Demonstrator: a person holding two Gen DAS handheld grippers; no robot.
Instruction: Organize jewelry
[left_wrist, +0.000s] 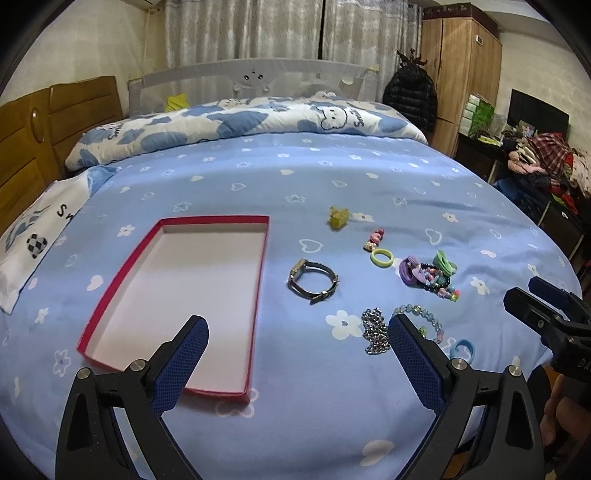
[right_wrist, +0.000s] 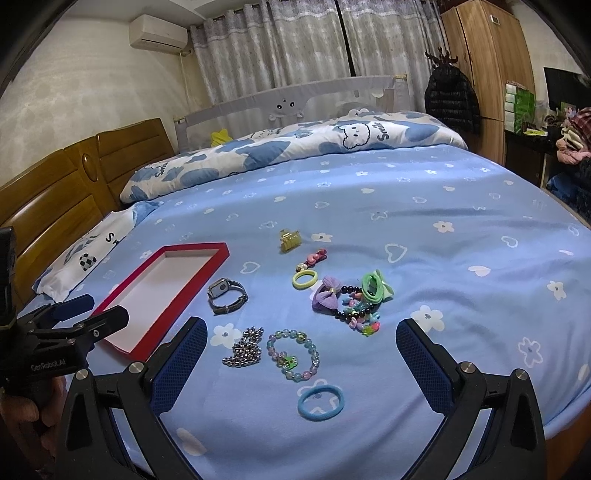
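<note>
Hovering over the blue flowered bedspread (left_wrist: 258, 177), both tongs are standing wide and carrying nothing, so the step in hand looks like choosing and reaching for a first piece. Largest of the task's things, the red-walled tray (left_wrist: 258, 295) is lying empty ahead of the left gripper (left_wrist: 297, 334), its near end sitting just past the left fingertip; from the right gripper (right_wrist: 301, 336) it is lying off to the left, beyond the other tool. The watch (left_wrist: 313, 280) is resting straight ahead of the left gripper, just right of the tray wall, which probably makes it the easiest first pick for that side: closing across the band rather than the face should be keeping it from twisting. The beaded bracelet (right_wrist: 293, 354) is lying directly between the right gripper's fingers, with the silver chain (right_wrist: 243, 347) just left of it near the left finger and the blue hair tie (right_wrist: 320, 402) closer in. Farther ahead of the right gripper, the tangle of purple bow, green tie and dark beads (right_wrist: 351, 299) is sitting well apart from the tray; it is likely coming up as a clump unless pinched at one strand. Smallest, the yellow-green ring tie (right_wrist: 305, 279), the pink clip (right_wrist: 314, 257) and the yellow claw clip (right_wrist: 289, 240) are lying farthest ahead. Coming down low and square to the soft cover, without pressing into it, seems wise, since the fabric is probably giving and bunching under the fingers.
</note>
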